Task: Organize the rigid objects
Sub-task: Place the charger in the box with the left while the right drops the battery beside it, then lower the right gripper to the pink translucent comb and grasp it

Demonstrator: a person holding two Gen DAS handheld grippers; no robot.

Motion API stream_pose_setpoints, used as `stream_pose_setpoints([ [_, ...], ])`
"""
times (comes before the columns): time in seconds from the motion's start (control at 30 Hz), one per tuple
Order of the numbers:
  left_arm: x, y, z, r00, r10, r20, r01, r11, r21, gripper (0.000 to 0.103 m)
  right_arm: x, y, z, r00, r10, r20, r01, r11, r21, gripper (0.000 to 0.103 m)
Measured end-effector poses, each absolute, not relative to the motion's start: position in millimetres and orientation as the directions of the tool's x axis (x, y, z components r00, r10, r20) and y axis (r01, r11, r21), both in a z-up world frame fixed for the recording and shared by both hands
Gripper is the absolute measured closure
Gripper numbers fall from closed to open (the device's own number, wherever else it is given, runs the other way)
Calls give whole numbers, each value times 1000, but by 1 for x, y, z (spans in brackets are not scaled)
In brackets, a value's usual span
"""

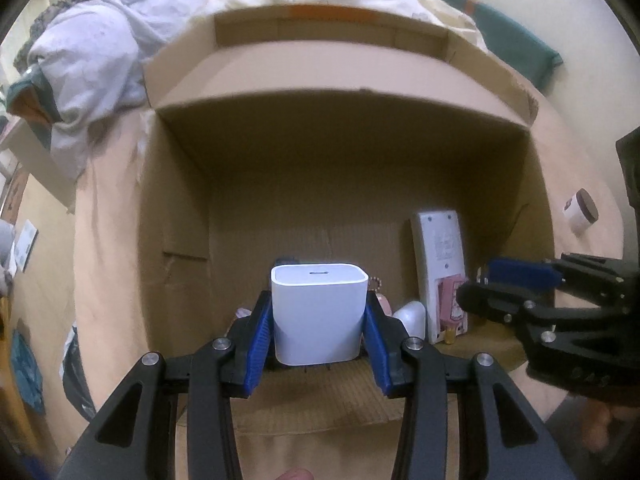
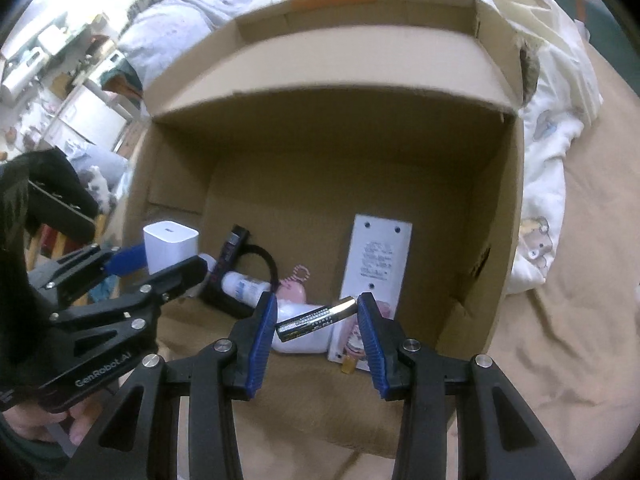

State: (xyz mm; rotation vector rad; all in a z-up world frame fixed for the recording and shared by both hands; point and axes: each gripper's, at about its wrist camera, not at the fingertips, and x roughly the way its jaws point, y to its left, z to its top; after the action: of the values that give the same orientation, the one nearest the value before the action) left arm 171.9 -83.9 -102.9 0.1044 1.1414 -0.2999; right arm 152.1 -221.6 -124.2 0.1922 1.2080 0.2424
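Note:
My left gripper (image 1: 319, 320) is shut on a white USB charger cube (image 1: 319, 314) and holds it over the open cardboard box (image 1: 340, 160); it also shows in the right wrist view (image 2: 170, 246). My right gripper (image 2: 316, 316) is over the box with a black-and-gold battery (image 2: 316, 318) spanning its blue pads at a tilt, touching both. In the left wrist view the right gripper (image 1: 480, 284) enters from the right. Inside the box lie a white remote face down (image 2: 378, 258), a white tube (image 2: 246, 288), a pink item (image 2: 294, 292) and a black device (image 2: 230, 246).
The box sits on a tan bed sheet (image 2: 568, 320). Crumpled bedding (image 1: 92, 60) lies behind and left of it, white patterned bedding (image 2: 548, 128) to the right. A small brown-capped jar (image 1: 580, 212) lies on the sheet right of the box. A green cushion (image 1: 500, 28) is far back.

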Motion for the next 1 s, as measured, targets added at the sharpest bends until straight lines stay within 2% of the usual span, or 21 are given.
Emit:
stream_pose_setpoints([
  [0.3,171,-84,-109,365,-172,-915,275,959,-70,63,157,-224,-129,321,271,-907,-46,962,271,59],
  [0.33,171,-83,-109,364,-169,-916,273,959,-69,60,158,-224,-128,324,270,-907,-44,962,271,56],
  [0.37,170,-83,-109,366,-165,-916,270,961,-66,55,158,-225,-128,326,267,-907,-41,962,269,50],
  [0.4,170,-82,-108,371,-161,-915,267,962,-61,35,158,-225,-127,325,269,-907,-39,962,271,35],
  [0.43,170,-82,-106,386,-155,-909,263,963,-53,23,158,-225,-127,326,278,-904,-38,959,281,29],
  [0.47,170,-81,-105,398,-144,-906,260,965,-39,22,157,-226,-126,330,281,-901,-31,957,288,24],
  [0.5,170,-82,-103,411,-133,-902,262,965,-23,21,158,-228,-124,330,278,-902,-20,958,287,16],
  [0.6,169,-82,-100,417,-140,-898,264,964,-27,20,158,-235,-118,360,306,-881,-5,945,326,6],
  [0.93,161,-87,-89,446,-131,-886,282,960,0,20,153,-238,-106,402,287,-870,-18,952,305,4],
  [1.0,158,-85,-82,453,-137,-881,274,962,-8,20,148,-241,-99,430,270,-861,-8,955,296,2],
])
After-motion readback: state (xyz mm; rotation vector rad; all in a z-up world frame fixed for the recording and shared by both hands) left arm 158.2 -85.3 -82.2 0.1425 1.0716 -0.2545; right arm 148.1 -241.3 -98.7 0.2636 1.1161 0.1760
